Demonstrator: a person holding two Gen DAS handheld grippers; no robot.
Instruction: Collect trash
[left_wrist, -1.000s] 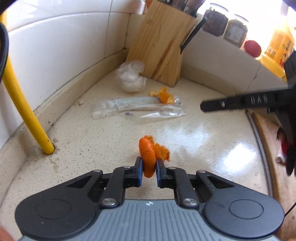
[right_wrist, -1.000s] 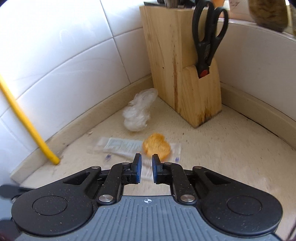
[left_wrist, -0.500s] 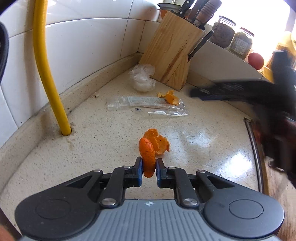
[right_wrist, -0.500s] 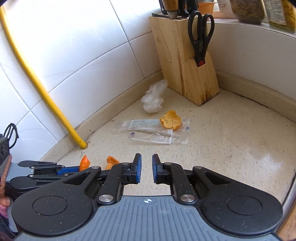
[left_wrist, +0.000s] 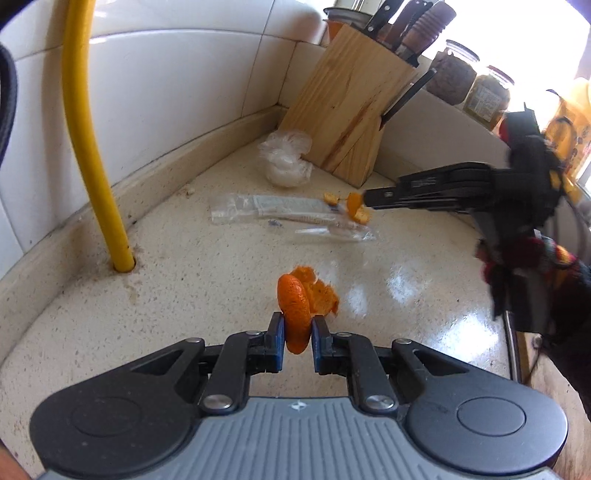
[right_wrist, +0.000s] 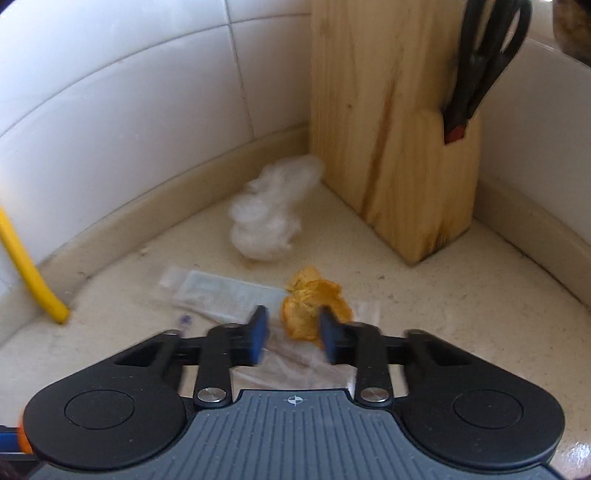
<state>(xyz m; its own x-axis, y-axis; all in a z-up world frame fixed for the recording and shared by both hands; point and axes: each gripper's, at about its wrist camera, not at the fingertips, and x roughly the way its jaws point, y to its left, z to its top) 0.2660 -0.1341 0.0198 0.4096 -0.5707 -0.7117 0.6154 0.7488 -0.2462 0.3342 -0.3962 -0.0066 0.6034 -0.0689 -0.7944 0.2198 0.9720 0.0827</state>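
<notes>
both fingers of the left gripper (left_wrist: 297, 336) are squeezed tight on a piece of orange peel (left_wrist: 295, 314). it sticks up between the blue pads, above the speckled counter (left_wrist: 192, 280).

on the right gripper (right_wrist: 293, 334) the fingers are apart, with a gap between the blue pads. they have just been opening. a second bit of orange peel (right_wrist: 308, 308) lies in that gap. the right pad looks like it is touching the peel, or just beside it, and the left pad is not touching it. this view is a little blurry, so it is hard to be sure. the peel lies on some clear plastic wrappers (right_wrist: 225, 293) that are flat on the counter.

a crumpled ball of clear plastic (right_wrist: 271, 216) sits in the corner, just beside the wooden knife block (right_wrist: 388, 129). black scissors (right_wrist: 480, 66) stick out of the block. a yellow pipe (left_wrist: 92, 147) goes down into the counter by the white tiled wall (left_wrist: 166, 92). jars (left_wrist: 469, 85) stand on the ledge behind the block.
</notes>
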